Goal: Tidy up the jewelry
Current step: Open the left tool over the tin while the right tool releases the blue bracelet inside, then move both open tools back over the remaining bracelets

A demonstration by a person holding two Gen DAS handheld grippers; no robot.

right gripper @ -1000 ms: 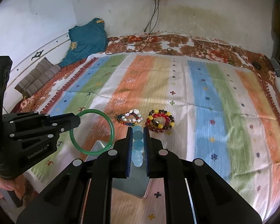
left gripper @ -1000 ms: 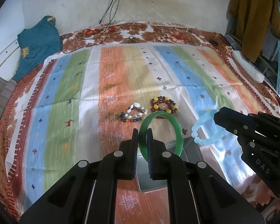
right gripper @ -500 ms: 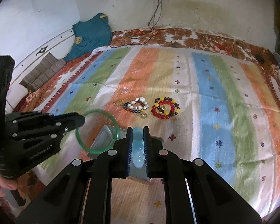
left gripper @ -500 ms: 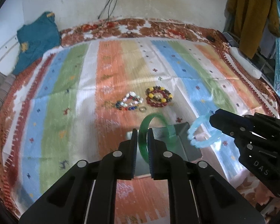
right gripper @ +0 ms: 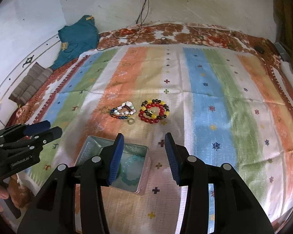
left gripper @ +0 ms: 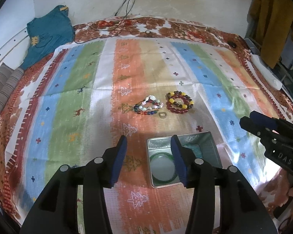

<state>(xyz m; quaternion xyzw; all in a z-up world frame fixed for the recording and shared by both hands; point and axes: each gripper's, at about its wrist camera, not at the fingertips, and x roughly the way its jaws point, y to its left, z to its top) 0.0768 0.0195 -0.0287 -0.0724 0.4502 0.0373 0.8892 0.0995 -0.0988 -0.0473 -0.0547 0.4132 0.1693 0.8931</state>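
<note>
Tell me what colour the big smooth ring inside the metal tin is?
Green. The smooth green bangle lies in the square metal tin, clearest in the left wrist view.

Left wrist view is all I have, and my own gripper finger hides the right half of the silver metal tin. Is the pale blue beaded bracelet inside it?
Observer: Yes. The right wrist view shows the pale blue beaded bracelet lying flat on the floor of the silver metal tin.
Operator: I only see the right gripper side-on. Is it holding anything?
Observer: No. In its own view, the right gripper has its jaws wide open with nothing between them.
</note>
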